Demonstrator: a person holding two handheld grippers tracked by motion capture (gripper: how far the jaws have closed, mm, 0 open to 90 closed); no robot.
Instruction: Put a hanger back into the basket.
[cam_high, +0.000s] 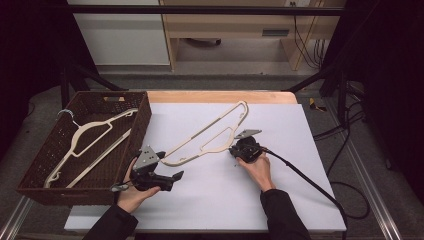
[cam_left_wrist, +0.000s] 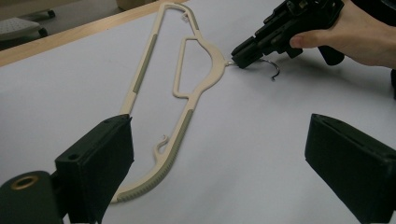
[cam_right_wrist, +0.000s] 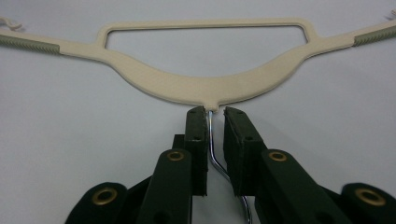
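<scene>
Now my right gripper (cam_right_wrist: 215, 116) straddles the hanger's (cam_high: 210, 136) metal hook (cam_right_wrist: 212, 144), jaws narrowly parted, not gripping. My left gripper (cam_left_wrist: 219, 154) gapes empty nearby. Far left, a basket (cam_high: 30, 165) holds another hanger (cam_high: 87, 137).

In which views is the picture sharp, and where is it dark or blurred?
High view: bright white table top, surroundings nearly black. Left gripper view: near jaws soft, hanger sharper. Right gripper view: hanger and metal hook sharp, with a shine on the hook.

overhead; two close views, shared hanger (cam_high: 210, 135)
</scene>
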